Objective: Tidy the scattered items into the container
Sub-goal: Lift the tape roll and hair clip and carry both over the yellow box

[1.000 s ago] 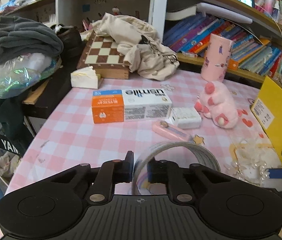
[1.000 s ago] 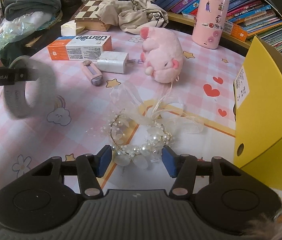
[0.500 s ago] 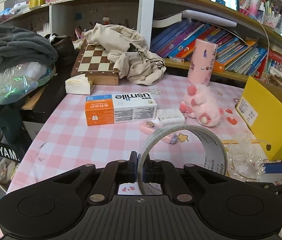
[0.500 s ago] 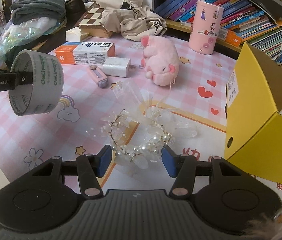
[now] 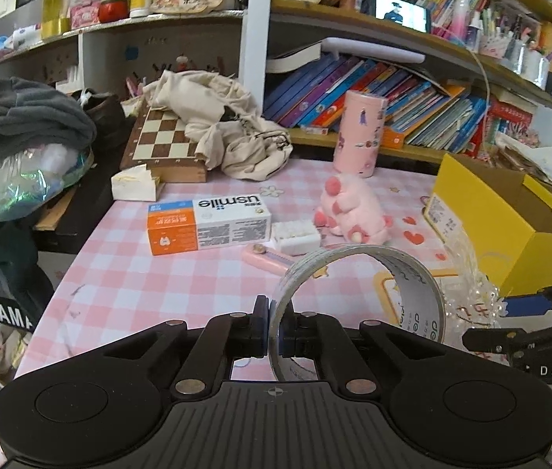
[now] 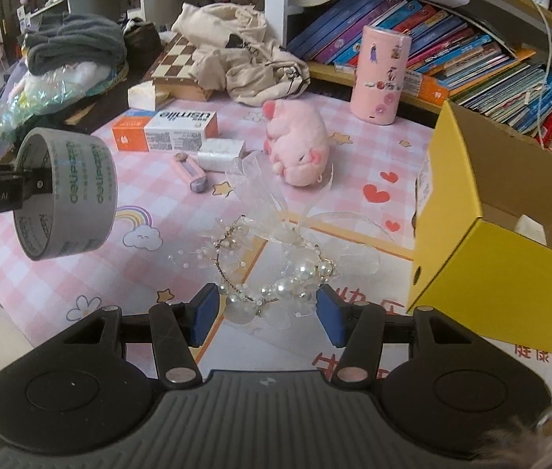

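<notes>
My left gripper (image 5: 274, 332) is shut on the rim of a grey tape roll (image 5: 413, 293) and holds it in the air above the pink checked tablecloth (image 5: 151, 281). The right wrist view shows the same tape roll (image 6: 76, 195) hanging at the left. My right gripper (image 6: 267, 312) is shut on a pearl and ribbon garland (image 6: 287, 285), whose ribbon trails toward the table. The open yellow box (image 6: 491, 269) stands to the right of both grippers, with a white item inside.
On the cloth lie a pink plush pig (image 6: 299, 152), an orange and white usmile box (image 6: 166, 131), a white charger (image 6: 221, 152) and a small pink cutter (image 6: 192, 172). A pink cup (image 6: 379, 78), a chessboard, beige cloth and bookshelves stand behind.
My left gripper's jaws have shut on the tape roll and lifted it off the table. The right gripper has risen with the garland between its pads, and the table looks farther below.
</notes>
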Action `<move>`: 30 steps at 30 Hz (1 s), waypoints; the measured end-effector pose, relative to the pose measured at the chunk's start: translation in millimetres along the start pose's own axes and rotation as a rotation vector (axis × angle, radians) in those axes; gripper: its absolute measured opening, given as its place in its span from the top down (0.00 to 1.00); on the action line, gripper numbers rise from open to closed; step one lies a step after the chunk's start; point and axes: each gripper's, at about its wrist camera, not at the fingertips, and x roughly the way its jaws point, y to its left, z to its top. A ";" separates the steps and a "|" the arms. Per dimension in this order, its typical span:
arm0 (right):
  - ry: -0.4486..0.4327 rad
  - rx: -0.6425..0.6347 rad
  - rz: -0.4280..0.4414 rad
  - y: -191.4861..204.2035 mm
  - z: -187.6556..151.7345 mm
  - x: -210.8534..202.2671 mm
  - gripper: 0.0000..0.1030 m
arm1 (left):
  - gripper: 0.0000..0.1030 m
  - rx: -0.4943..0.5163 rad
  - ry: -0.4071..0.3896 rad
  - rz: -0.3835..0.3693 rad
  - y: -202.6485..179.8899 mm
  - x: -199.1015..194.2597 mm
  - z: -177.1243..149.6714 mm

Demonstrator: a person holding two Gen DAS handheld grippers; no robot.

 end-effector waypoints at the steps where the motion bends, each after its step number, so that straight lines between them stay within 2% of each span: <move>1: -0.006 0.003 -0.001 -0.4 -0.4 -3.7 0.49 | 0.97 0.006 -0.003 -0.006 -2.1 -2.5 0.3; 14: -0.043 0.000 -0.025 2.9 -6.3 -35.3 0.49 | 0.97 0.086 -0.026 -0.081 -27.9 -22.1 0.6; 30: -0.072 -0.011 -0.051 5.1 -14.6 -66.6 0.49 | 0.97 0.117 -0.079 -0.151 -45.4 -46.9 5.4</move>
